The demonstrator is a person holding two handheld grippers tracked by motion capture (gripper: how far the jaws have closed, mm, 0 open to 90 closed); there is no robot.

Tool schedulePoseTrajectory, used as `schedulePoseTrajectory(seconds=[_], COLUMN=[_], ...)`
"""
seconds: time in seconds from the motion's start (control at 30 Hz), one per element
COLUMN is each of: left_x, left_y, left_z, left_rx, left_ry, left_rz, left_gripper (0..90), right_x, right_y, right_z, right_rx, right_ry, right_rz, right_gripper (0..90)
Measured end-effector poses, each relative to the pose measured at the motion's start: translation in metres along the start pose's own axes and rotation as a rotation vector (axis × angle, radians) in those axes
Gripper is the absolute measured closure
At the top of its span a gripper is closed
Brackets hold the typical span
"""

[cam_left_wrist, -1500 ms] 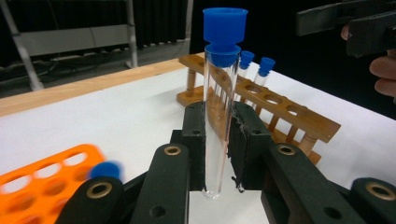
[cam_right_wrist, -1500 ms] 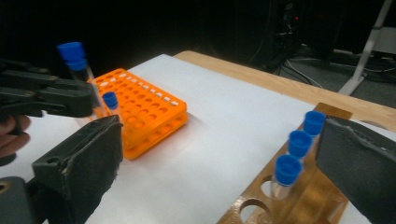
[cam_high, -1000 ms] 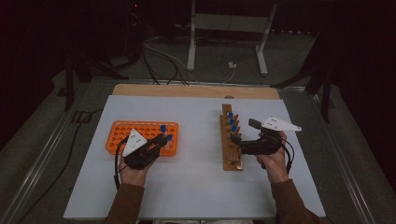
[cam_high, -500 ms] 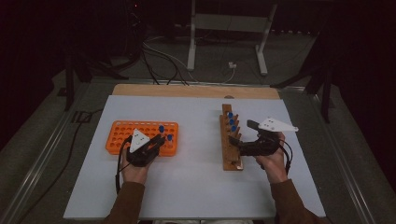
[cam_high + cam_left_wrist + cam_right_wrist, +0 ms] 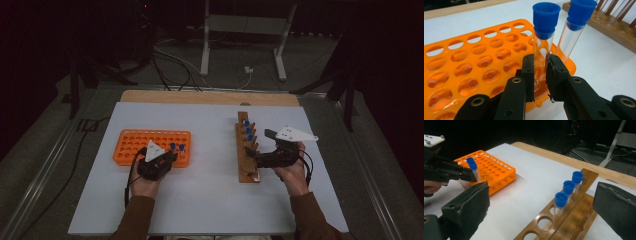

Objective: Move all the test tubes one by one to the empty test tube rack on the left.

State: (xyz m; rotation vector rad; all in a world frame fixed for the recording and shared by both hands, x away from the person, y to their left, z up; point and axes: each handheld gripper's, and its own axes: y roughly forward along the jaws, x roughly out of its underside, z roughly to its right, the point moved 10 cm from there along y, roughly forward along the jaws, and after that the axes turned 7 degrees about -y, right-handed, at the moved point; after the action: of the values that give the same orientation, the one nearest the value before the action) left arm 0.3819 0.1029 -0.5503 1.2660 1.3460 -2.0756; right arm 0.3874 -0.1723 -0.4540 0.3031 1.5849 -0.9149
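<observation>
The left hand-held gripper (image 5: 540, 72) clamps a tube (image 5: 543, 47) in the orange rack (image 5: 474, 65), seen close in its own view. The right hand-held gripper (image 5: 541, 205) gapes over the wooden rack (image 5: 574, 220). No writing is legible.

The left hand-held gripper (image 5: 170, 159) sits at the orange rack (image 5: 131, 145), the right hand-held gripper (image 5: 251, 153) beside the wooden rack (image 5: 247, 173).

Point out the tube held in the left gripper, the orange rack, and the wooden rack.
held tube (image 5: 546, 18), left gripper view, on its blue cap
orange rack (image 5: 130, 142), high view, on its holed top
wooden rack (image 5: 587, 176), right gripper view, on its far end
</observation>
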Motion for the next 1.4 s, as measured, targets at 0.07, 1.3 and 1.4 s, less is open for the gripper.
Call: schedulePoseTrajectory(seconds=[0.07, 1.3, 1.4], left_x=[0.000, -0.023, -0.020], left_y=[0.000, -0.046, -0.044], left_z=[0.000, -0.021, -0.024], left_rx=[-0.003, -0.007, -0.016], left_ry=[-0.002, -0.135, -0.147], left_rz=[0.000, 0.174, 0.162], left_gripper=[78.5, 0.7, 0.7], right_x=[0.001, 0.033, 0.038], right_y=[0.001, 0.033, 0.039], right_z=[0.001, 0.021, 0.023], right_rx=[0.001, -0.003, 0.010], right_ry=[0.002, 0.010, 0.004], right_rz=[-0.005, -0.102, -0.113], right_gripper=[1.0, 39.9, 48.3])
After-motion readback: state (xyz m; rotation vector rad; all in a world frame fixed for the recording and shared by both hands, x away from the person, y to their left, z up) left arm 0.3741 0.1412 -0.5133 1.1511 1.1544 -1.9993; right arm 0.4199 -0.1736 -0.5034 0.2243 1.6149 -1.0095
